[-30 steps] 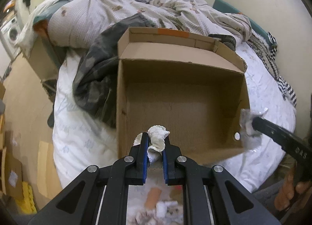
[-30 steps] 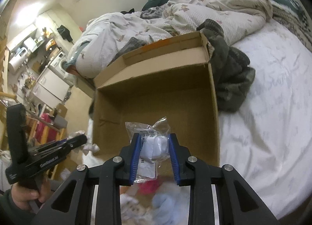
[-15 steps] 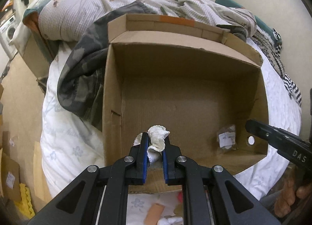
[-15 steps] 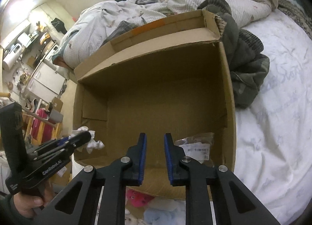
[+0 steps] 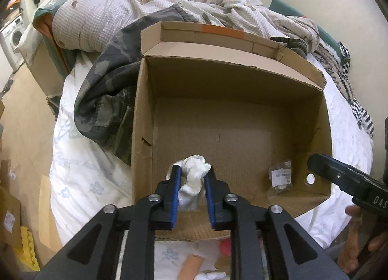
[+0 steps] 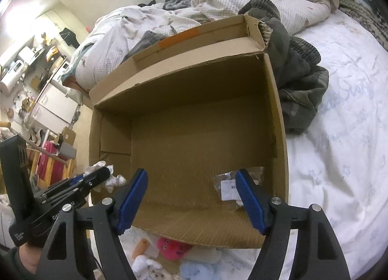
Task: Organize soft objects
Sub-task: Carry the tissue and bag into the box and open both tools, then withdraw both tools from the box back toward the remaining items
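An open cardboard box (image 5: 143, 134) (image 6: 278, 122) lies on the bed. My left gripper (image 5: 192, 170) hangs over its near left corner. Its jaws are opening, and a crumpled white cloth (image 5: 194, 175) still sits between them, with a gap showing beside the right pad. In the right wrist view the left gripper (image 6: 101, 174) shows at the left with the white cloth (image 6: 114, 179) at its tip. My right gripper (image 6: 191, 173) is opening wide with nothing between its fingers. A clear plastic packet (image 6: 229, 187) (image 5: 281, 178) lies on the box floor in the near right corner.
A camouflage garment (image 5: 104, 90) (image 6: 298, 86) lies against the box's far side, and a rumpled duvet (image 5: 145, 5) sits behind it. Soft toys, one pink (image 6: 169, 248) and one blue (image 6: 196, 270), lie on the white sheet before the box. A hand (image 5: 351, 248) holds the right gripper.
Both grippers sank closer over the box. The right one let the plastic packet drop into the box and then spread wide. The left jaws have parted around the white cloth.
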`<state>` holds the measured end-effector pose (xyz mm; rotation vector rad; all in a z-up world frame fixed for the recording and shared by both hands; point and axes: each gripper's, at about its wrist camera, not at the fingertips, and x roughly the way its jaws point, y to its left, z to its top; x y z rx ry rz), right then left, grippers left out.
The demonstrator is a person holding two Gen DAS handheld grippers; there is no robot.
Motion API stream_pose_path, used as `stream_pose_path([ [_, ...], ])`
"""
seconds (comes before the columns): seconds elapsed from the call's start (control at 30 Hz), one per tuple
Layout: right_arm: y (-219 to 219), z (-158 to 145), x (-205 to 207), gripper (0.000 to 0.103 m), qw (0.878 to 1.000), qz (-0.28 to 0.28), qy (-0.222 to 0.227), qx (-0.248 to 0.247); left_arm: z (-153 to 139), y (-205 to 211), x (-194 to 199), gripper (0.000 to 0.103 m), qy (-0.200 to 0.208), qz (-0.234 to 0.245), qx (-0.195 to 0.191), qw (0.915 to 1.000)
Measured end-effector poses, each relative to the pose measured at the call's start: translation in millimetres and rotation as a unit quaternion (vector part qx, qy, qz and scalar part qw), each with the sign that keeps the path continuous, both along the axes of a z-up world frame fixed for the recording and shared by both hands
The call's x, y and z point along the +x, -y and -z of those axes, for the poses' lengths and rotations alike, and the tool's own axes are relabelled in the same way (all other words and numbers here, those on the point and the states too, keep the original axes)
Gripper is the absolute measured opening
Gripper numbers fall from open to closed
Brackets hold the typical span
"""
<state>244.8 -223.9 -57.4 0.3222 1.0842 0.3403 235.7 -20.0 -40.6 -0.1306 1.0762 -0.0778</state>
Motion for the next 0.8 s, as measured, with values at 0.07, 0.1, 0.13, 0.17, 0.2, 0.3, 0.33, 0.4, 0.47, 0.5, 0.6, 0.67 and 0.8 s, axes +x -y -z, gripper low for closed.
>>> stream_pose_path([
  [0.07, 0, -1, -2, 0.085, 1.000, 0.003, 0.005, -0.007, -1, 1, -1, 0.039, 0.001, 0.000, 0.003, 1.0000],
  [0.1, 0, -1, -2, 0.085, 1.000, 0.003, 0.006, -0.010, -2, 2, -2, 0.058, 0.002, -0.001, 0.008, 1.0000],
  [0.13, 1, -2, -2, 0.086, 1.000, 0.004, 0.008, -0.010, -3, 3, -4, 0.072, 0.006, -0.004, 0.012, 0.9999],
  [0.17, 1, -2, -2, 0.087, 1.000, 0.005, 0.010, -0.010, -5, 3, -6, 0.073, 0.012, -0.007, 0.012, 0.9998],
  [0.2, 2, -3, -2, 0.091, 1.000, 0.006, 0.011, -0.009, -6, 3, -7, 0.073, 0.013, -0.006, 0.012, 0.9998],
  [0.3, 4, -4, -3, 0.099, 1.000, 0.012, 0.016, -0.008, -10, 6, -9, 0.073, 0.019, 0.001, 0.020, 0.9996],
  [0.33, 4, -4, -4, 0.100, 1.000, 0.013, 0.018, -0.007, -11, 6, -10, 0.073, 0.022, 0.000, 0.025, 0.9994],
  [0.4, 4, -4, -4, 0.103, 1.000, 0.015, 0.020, -0.009, -13, 5, -11, 0.073, 0.026, -0.001, 0.028, 0.9992],
  [0.47, 4, -5, -5, 0.103, 0.999, 0.017, 0.024, -0.012, -15, 4, -11, 0.073, 0.028, -0.004, 0.031, 0.9991],
  [0.5, 4, -5, -5, 0.103, 0.999, 0.018, 0.027, -0.013, -16, 3, -12, 0.073, 0.028, -0.007, 0.030, 0.9991],
  [0.6, 5, -6, -6, 0.103, 0.999, 0.019, 0.027, -0.011, -16, 1, -12, 0.073, 0.024, -0.012, 0.029, 0.9992],
  [0.67, 5, -8, -8, 0.103, 0.999, 0.021, 0.032, -0.011, -17, 1, -12, 0.073, 0.023, -0.014, 0.029, 0.9992],
  [0.8, 5, -11, -11, 0.103, 0.999, 0.020, 0.038, -0.012, -18, 1, -14, 0.073, 0.021, -0.021, 0.036, 0.9989],
])
